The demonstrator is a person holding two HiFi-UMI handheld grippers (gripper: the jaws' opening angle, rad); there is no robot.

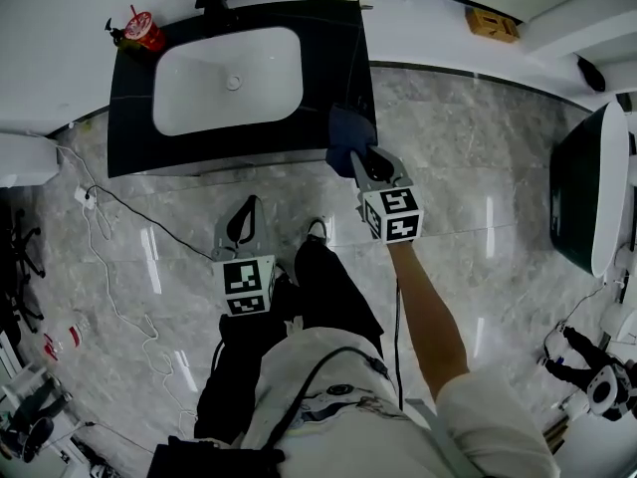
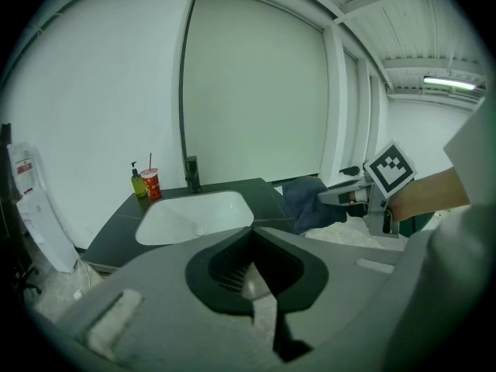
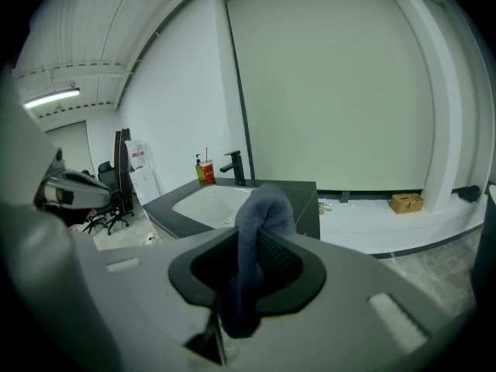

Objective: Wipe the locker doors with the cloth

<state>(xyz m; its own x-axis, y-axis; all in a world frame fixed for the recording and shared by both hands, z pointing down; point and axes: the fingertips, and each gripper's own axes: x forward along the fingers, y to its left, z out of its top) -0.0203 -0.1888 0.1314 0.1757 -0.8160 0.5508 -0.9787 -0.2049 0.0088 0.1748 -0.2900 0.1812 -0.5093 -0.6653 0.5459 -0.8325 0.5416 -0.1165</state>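
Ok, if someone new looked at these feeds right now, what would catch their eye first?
The dark blue cloth clamped in the right gripper, by the black counter's front right corner, stands out first. Then the white sink set in that counter, with a red cup at its back left corner. The left gripper holds nothing.

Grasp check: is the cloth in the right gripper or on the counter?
Gripped: the cloth sits bunched between the closed jaws of the right gripper.
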